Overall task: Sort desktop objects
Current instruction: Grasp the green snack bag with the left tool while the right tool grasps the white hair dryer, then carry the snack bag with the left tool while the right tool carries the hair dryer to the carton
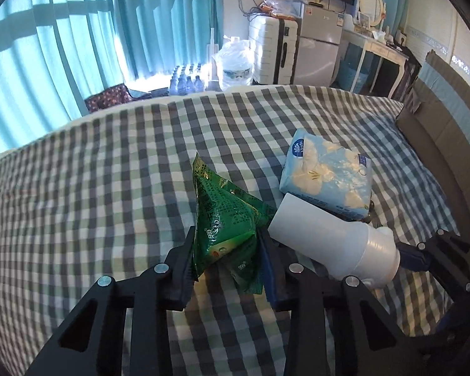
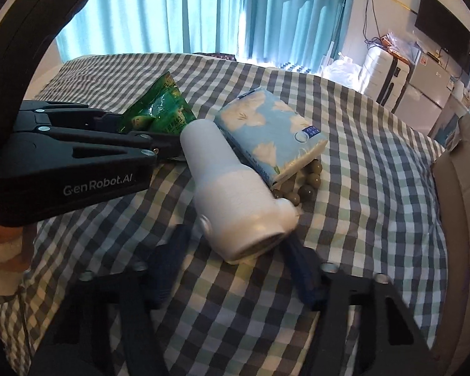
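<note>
So on my left side, my left gripper [image 1: 227, 250] has its pads pinched on the crumpled green sachets [image 1: 225, 219], and the bunch sticks up out of the jaws over the checked bedspread [image 1: 109, 163]. It's more than one packet in there as far as I can tell, so my worry is one of the loose ones slipping out of the bunch when I lift, since foil like that is slick and only the lower edge is caught. Moving right, the white bottle [image 2: 235, 194] is lying on its side, its far end just beside the sachets and up against the blue tissue pack [image 2: 272, 131]. My right gripper [image 2: 235, 260] has narrowed around the cap end, but that view is blurred and I honestly can't tell if the pads are pressing yet or just flanking it. Round, smooth, and grabbed at one end, I'd guess it could swing down or roll out if I pick it up like this. Also there's a string of olive beads [image 2: 307, 185] tucked under the tissue pack, right by the bottle's cap, so dragging the bottle could shove the pack or snag the beads.
</note>
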A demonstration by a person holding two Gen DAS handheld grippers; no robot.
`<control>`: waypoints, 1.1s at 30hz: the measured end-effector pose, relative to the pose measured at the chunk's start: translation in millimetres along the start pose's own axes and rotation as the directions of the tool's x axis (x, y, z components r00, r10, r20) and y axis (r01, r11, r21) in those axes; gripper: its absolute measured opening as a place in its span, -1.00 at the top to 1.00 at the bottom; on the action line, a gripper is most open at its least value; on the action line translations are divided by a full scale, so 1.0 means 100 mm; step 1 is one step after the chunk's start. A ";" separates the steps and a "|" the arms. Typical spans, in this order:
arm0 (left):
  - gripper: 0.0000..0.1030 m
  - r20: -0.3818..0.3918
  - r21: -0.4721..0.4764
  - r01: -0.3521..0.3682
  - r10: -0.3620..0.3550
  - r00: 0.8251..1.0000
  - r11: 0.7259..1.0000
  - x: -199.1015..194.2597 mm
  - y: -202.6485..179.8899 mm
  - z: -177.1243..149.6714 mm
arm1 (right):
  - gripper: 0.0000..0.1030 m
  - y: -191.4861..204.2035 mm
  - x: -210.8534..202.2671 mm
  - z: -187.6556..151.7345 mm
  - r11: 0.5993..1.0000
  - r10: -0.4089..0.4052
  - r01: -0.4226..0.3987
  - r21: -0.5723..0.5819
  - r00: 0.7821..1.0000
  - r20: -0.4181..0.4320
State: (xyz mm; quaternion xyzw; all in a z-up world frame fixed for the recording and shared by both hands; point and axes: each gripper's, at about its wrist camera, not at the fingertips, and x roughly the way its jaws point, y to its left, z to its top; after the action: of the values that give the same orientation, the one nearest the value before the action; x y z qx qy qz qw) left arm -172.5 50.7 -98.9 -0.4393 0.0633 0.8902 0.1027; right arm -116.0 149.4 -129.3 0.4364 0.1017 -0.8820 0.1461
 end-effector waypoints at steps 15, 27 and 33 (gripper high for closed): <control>0.31 0.117 -0.076 -0.035 0.044 0.992 0.996 -0.54 0.08 0.14 | 0.18 -0.30 -0.20 0.11 0.987 0.050 -0.051 0.154 0.999 0.010; 0.31 0.183 -0.193 -0.063 0.099 0.978 0.979 -1.00 0.44 0.13 | 0.18 -0.44 -0.43 0.24 0.984 0.054 -0.063 0.169 0.997 0.055; 0.31 0.241 -0.168 -0.095 0.134 0.961 0.981 -1.24 0.37 0.11 | 0.18 -0.45 -0.63 0.33 0.983 0.031 -0.051 0.177 0.993 0.115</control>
State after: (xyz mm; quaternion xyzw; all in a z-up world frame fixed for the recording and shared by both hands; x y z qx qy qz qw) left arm -116.5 1.6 7.2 -0.3251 0.0061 0.9454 0.0238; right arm -119.8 191.6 -57.0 0.3996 0.0045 -0.9075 0.1298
